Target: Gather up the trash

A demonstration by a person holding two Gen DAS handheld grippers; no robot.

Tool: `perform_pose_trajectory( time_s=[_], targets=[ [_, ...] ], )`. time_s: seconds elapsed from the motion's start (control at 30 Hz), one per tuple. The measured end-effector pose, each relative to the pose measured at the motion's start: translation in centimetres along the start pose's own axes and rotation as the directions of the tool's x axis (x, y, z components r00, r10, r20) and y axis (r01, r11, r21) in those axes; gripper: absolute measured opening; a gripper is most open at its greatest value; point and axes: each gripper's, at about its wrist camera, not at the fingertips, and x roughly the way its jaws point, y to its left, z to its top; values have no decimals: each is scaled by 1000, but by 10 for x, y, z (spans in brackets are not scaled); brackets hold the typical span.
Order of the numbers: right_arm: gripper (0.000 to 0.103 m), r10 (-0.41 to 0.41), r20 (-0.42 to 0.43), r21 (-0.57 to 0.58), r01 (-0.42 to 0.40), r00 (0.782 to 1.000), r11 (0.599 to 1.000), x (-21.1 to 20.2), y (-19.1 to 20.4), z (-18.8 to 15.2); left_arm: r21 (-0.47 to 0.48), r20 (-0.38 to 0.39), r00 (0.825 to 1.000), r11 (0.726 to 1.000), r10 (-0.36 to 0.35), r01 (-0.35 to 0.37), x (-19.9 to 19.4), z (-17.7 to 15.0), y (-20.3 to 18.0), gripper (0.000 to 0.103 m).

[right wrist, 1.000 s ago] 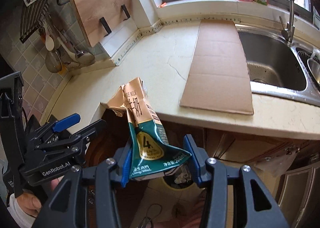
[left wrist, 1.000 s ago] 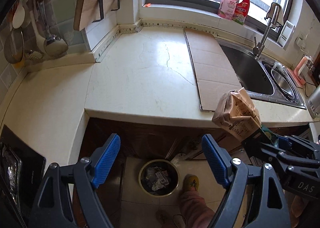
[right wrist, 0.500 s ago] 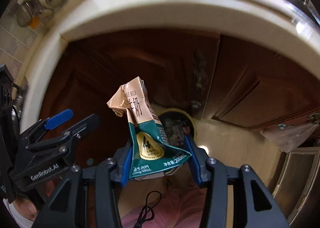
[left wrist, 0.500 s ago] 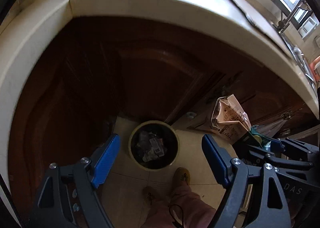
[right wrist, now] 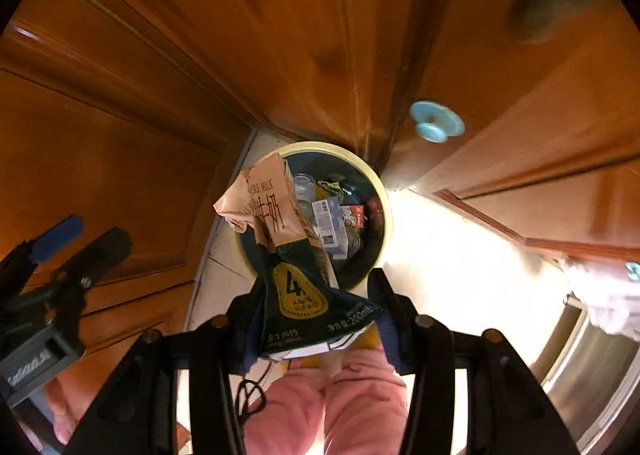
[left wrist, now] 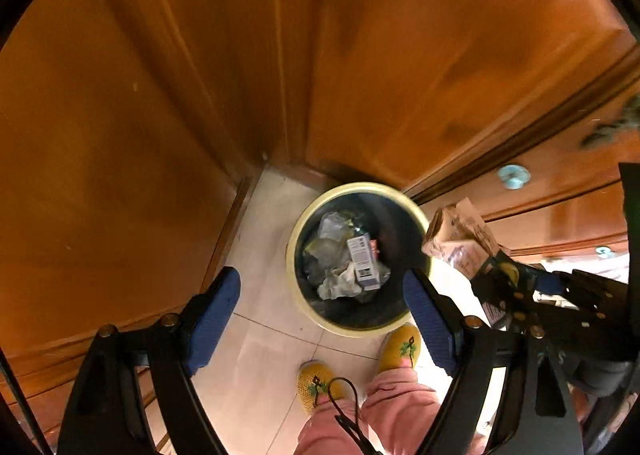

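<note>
Left gripper [left wrist: 322, 301] points down at the floor, jaws spread wide with nothing between them, blue pads either side of the trash bin [left wrist: 298, 233]. Bin is round, cream-rimmed, dark inside, standing on pale floor tile [left wrist: 256, 339] in the corner of the wooden cabinets [left wrist: 160, 95], already holding crumpled wrappers and a small white box [left wrist: 362, 261] (label unreadable). Right gripper [right wrist: 320, 325] has its jaws clamped on the green base of a crushed milk carton [right wrist: 280, 235], whose tan top hangs over the bin's left rim. Yellow slippers [left wrist: 400, 347] and pink trousers [right wrist: 352, 403] below the bin.
</note>
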Motion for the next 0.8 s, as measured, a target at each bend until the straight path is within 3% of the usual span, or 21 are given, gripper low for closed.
perform_pose_trajectory(
  time_s=[0.23,0.37,0.8],
  targets=[
    [49,-28,-9,0,28,1000,1000,47,0,22,-9,2,1000,1000,9,-9,28,-3,9,82],
    [59,-36,-4,5,37,999,999,58,-2,23,-22,3,1000,1000,-3,3,31,0,12,82],
    [62,-45,-14,-52,44,999,998,50,-8,0,-19,7,1000,1000,-23,23,30,-1,5,82]
  ],
)
